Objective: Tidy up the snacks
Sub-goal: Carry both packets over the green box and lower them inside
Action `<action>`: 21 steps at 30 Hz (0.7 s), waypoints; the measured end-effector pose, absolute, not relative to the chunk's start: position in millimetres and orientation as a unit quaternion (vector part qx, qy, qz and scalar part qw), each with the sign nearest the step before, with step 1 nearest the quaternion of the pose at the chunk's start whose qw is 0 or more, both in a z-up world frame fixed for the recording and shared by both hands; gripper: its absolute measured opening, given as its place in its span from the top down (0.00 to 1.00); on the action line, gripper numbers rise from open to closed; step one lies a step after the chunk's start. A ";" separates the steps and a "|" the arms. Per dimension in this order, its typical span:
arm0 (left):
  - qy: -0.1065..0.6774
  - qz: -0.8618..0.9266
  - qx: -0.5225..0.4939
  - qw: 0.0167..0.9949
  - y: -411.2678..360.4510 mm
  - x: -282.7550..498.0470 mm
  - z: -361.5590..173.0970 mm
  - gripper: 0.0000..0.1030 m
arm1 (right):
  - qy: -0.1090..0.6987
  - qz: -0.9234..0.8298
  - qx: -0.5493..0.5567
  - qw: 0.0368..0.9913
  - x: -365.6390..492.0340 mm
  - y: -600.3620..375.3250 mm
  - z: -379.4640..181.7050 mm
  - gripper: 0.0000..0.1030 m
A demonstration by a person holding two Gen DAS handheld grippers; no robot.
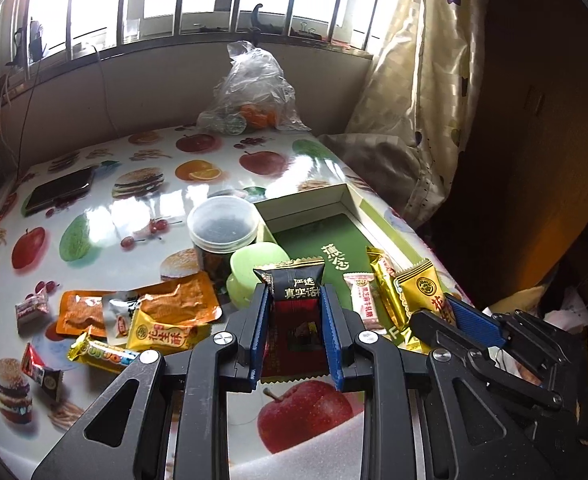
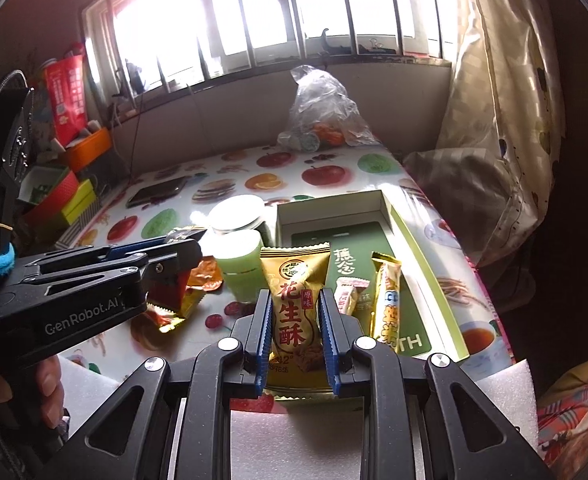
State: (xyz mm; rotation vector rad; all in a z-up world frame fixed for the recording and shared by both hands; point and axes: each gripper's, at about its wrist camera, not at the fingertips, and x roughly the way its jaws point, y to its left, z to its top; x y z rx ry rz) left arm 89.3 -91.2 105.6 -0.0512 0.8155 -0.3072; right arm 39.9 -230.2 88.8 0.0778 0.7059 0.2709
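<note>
While both grippers carry loads, I log this as the transfer step. My left gripper point(image 1: 297, 312) is clamped on a black-and-red foil snack packet point(image 1: 294, 304); my right gripper point(image 2: 295, 336) is clamped on a gold peanut-crisp packet point(image 2: 294, 316). Ahead and slightly right of each lies the shallow white-walled box with a green liner point(image 2: 378, 208), holding a pink-white candy point(image 2: 348, 294) and a gold bar wrapper point(image 2: 388, 300). Left of my left gripper, loose packets, including an orange pouch point(image 1: 174, 304), lie on the fruit-print tabletop point(image 1: 106, 216). Next, I judge, each packet must travel forward over the box wall before release.
</note>
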 end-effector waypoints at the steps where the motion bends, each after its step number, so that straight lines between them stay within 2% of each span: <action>1: 0.398 -0.153 -0.025 0.904 -94.7 92.2 104.5 0.74 | 0.346 0.127 0.040 0.929 41.4 -234.0 87.7 0.79; 21: 0.451 -0.189 -0.008 0.872 -151.6 126.2 61.3 0.74 | 0.392 0.058 0.041 0.917 80.3 -277.9 45.7 0.79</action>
